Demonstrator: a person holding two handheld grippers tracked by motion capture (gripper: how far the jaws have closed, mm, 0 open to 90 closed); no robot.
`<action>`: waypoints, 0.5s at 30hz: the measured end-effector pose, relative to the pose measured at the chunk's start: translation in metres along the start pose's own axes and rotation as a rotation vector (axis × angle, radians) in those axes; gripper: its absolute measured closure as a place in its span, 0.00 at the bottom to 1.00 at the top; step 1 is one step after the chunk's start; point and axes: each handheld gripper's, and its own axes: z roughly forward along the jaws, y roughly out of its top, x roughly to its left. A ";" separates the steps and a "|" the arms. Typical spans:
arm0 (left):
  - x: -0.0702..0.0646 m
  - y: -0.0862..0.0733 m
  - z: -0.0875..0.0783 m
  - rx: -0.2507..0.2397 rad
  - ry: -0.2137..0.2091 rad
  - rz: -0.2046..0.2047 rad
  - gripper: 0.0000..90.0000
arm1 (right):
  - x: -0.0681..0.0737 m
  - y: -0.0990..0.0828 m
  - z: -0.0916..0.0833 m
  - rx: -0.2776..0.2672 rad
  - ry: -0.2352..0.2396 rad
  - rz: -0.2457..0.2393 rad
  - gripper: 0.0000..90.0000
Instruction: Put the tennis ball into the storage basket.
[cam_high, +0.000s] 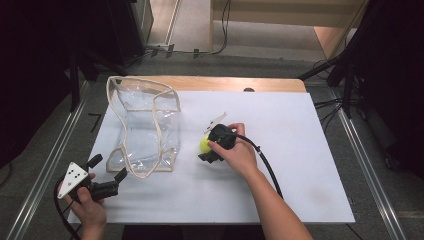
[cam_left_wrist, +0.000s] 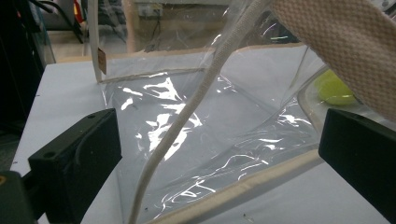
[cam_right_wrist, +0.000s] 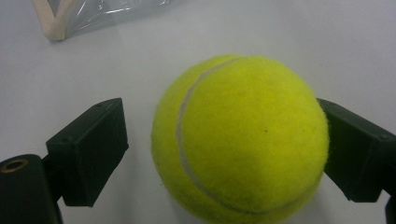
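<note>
We see the right gripper (cam_right_wrist: 224, 149) set over a fuzzy yellow-green tennis ball (cam_right_wrist: 240, 135) that rests on the white table top (cam_high: 300, 150), a little right of the clear plastic bag with beige woven trim (cam_high: 142, 125). In the right gripper view the ball sits between the two black jaws. The jaw at the picture's right lies against the ball's side; the jaw at the picture's left stands just beside the ball, with a sliver of white table showing between pad and felt. So the jaws are not yet clenched on the ball: it is framed, not squeezed.

From the high view, the person's right hand (cam_high: 237, 152) wraps the gripper body, and the ball peeks out at its left edge.

The left gripper (cam_left_wrist: 219, 154) is held by the left hand (cam_high: 90, 205) near the table's front left corner. Its jaws stand wide apart and released, holding nothing; between them we look at the bag's near corner and a beige strap (cam_left_wrist: 345, 42) hanging close to the lens.
</note>
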 end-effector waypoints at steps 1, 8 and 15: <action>0.000 0.000 0.000 0.000 0.000 0.000 0.00 | 0.000 0.000 0.001 0.004 -0.009 -0.002 0.08; 0.000 0.000 0.000 -0.001 0.002 0.000 0.00 | -0.001 -0.001 -0.001 -0.006 -0.068 0.001 0.25; 0.000 0.000 0.000 0.002 0.002 0.005 0.00 | -0.001 0.000 -0.005 0.007 -0.070 -0.011 0.25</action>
